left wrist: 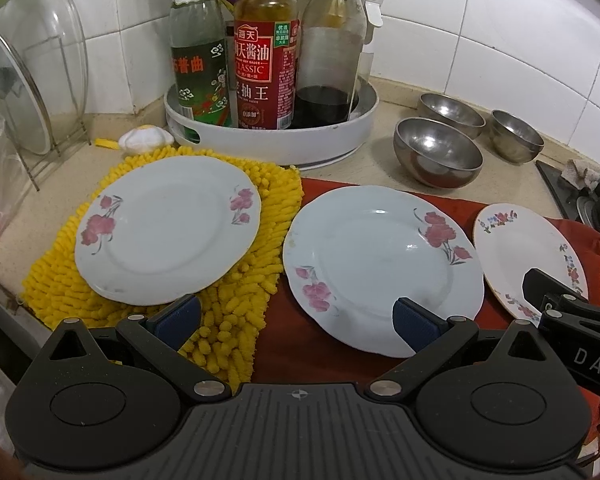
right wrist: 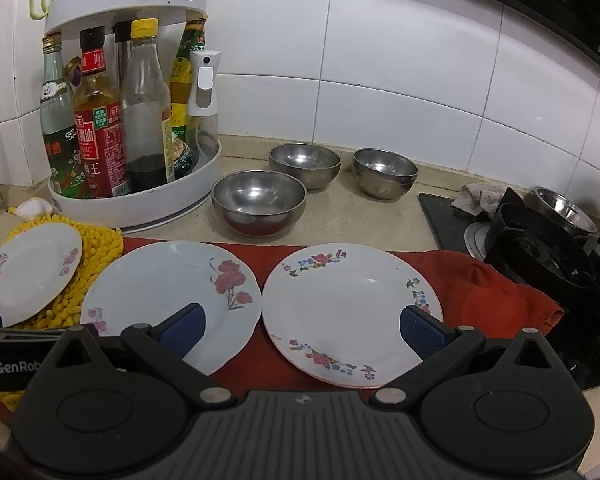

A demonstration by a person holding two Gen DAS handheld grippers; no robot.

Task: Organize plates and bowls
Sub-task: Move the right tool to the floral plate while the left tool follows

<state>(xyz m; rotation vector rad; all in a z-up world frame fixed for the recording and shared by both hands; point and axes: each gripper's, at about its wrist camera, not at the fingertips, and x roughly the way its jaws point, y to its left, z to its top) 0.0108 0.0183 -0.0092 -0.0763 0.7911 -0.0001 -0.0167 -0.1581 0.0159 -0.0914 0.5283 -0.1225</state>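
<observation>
Hovering over the front edge of the bench [left wrist: 384, 136], I keep my left claw [left wrist: 296, 322] spread wide and empty, and my right claw [right wrist: 302, 328] just as wide and empty, since nothing is picked yet. Leftmost, a pink-flowered plate [left wrist: 168, 230] lies flat on the yellow mat [left wrist: 256, 308], likely so it dries. Next, its twin, the second pink plate [left wrist: 380, 272], sits on the red cloth [left wrist: 460, 204], just beside the smaller sprigged plate [right wrist: 352, 312] at the right. Behind them, toward the back edge, three steel bowls [right wrist: 259, 202] stand upright and apart, right of the bottle tray [left wrist: 272, 142]. I judge stacking the matching plates comes first
</observation>
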